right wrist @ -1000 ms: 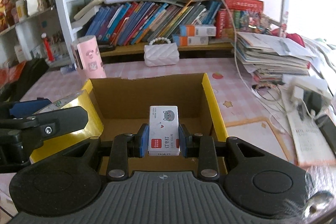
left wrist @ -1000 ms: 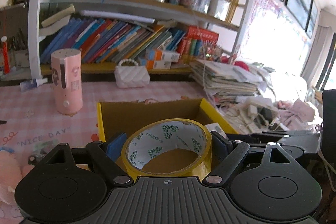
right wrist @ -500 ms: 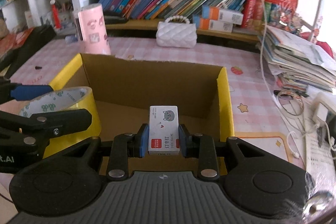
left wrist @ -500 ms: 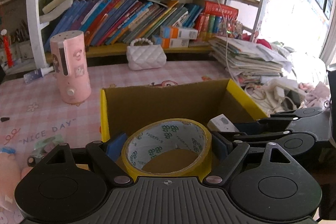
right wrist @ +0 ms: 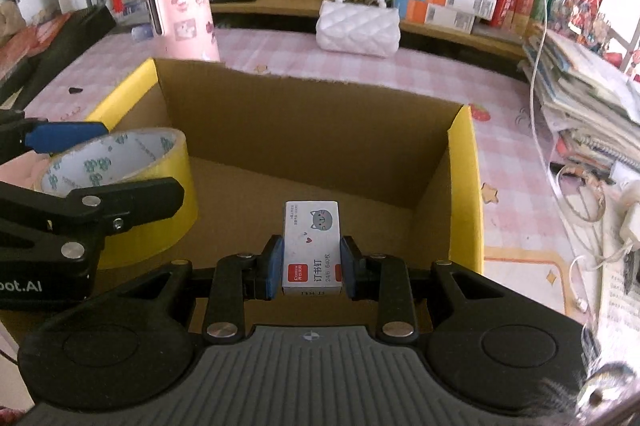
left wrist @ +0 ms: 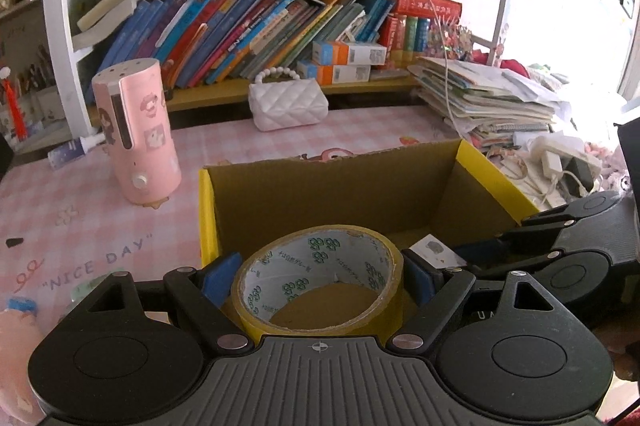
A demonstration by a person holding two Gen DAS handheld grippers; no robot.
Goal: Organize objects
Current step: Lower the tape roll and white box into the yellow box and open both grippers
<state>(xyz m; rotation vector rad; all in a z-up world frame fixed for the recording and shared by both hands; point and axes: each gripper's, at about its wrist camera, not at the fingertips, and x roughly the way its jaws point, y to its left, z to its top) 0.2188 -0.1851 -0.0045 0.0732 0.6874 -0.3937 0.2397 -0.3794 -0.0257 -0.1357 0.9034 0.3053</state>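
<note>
Bookshelves back a pink checked desk where the cardboard box (right wrist: 320, 130) looks empty; left gripper (left wrist: 318, 278) clamps the yellow tape roll (left wrist: 320, 290) over its near-left corner, right gripper (right wrist: 312, 262) pinches the staples box (right wrist: 312, 246) above its floor, neither released yet

Purse (left wrist: 287, 103) behind box (left wrist: 360, 194).

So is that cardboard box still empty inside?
Apparently empty: the cardboard box shows only bare brown floor. The tape roll and staples box are gripped above it; the near floor is hidden.
</note>
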